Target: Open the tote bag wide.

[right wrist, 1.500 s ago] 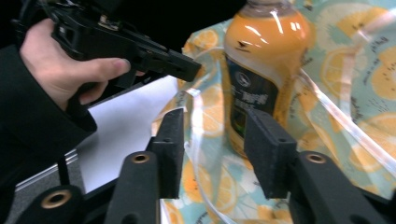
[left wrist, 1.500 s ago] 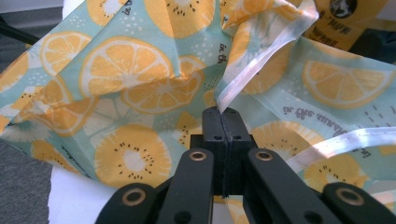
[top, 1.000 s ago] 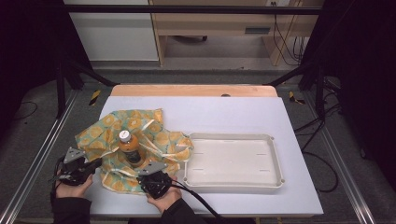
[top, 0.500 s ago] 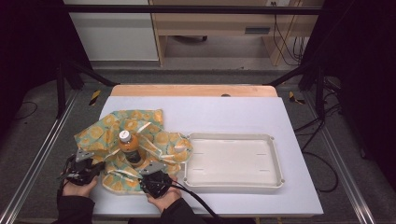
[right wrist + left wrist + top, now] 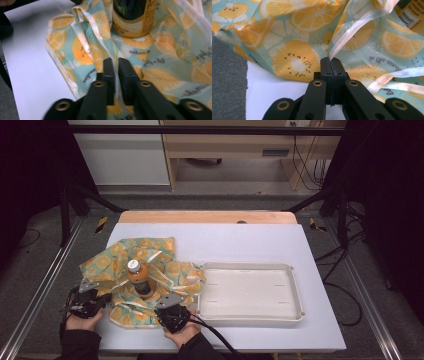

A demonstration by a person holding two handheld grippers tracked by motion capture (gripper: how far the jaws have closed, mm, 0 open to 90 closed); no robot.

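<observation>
Fruit-print wrapping sheet [image 5: 122, 270] lies crumpled on the left half of the white desk [image 5: 260, 245], its pattern of orange and lemon slices on a pale teal ground showing in all three views. An orange bottle [image 5: 138, 277] with a white cap stands upright on the middle of the sheet, with the film bunched up around its base. Pale pink ribbon [image 5: 352, 27] runs across the sheet (glossy, and partly see-through in the right gripper view).

The left claw [image 5: 331, 65] sits at the sheet's near left edge, in the person's left hand [image 5: 82, 320]. Its jaws are pressed together, and a strand of the ribbon comes out from between their tips, so it is clamped on that ribbon with the film right behind it.

The right claw [image 5: 114, 65] is at the sheet's near edge, just in front of the bottle, held by the right hand [image 5: 184, 334]. Its jaws have just been closing; they stand nearly together, with a thin fold of the clear-edged film and ribbon pinched in the narrow slot between them.

A white tray [image 5: 295, 312] rests on the desk just to the right of the sheet, the sheet's right edge touching its left rim.
</observation>
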